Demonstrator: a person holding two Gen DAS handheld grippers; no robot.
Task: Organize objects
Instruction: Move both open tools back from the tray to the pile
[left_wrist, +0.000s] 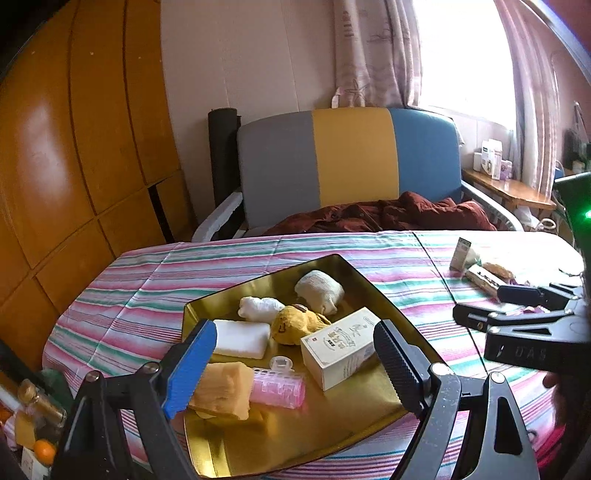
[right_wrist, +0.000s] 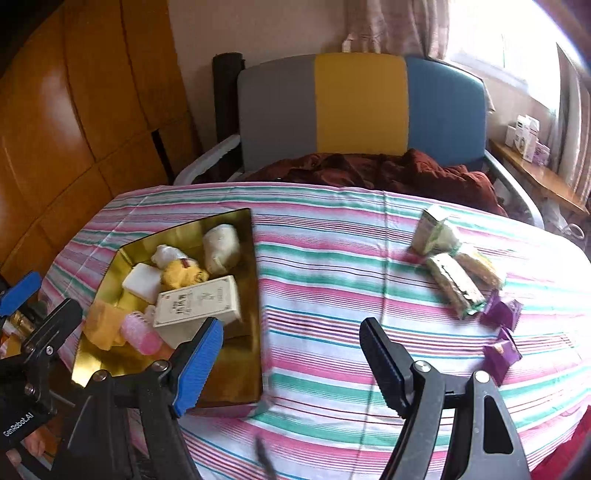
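At the left of the striped worktop (right_wrist: 332, 295) sits the gold tray (right_wrist: 236, 384), already holding a pale orange cloth (left_wrist: 221, 389), a pink hair roller (left_wrist: 279, 391), a folded white towel (left_wrist: 242, 338), a yellow plush toy (left_wrist: 291, 325), two rolled white socks (left_wrist: 319, 291) and a cream box (left_wrist: 341, 352) that lies tilted near the tray's right side. The left gripper (left_wrist: 295, 367) hovers over the near part of the tray, its jaws spread wide with nothing between them. Further right, the right gripper (right_wrist: 291, 363) hangs above bare striped cloth just right of the tray, its jaws likewise apart and empty. Well to the right, still loose on the worktop, lie a small green-and-white carton (right_wrist: 434, 230), a flat snack packet (right_wrist: 456, 286) and several purple wrapped pieces (right_wrist: 502, 321). The sorting looks partly done: one load seems to be in the tray and the hands are between picks. The next move probably calls for the right gripper to travel right and far toward the carton or packet, line its jaws across the narrow side, and close.
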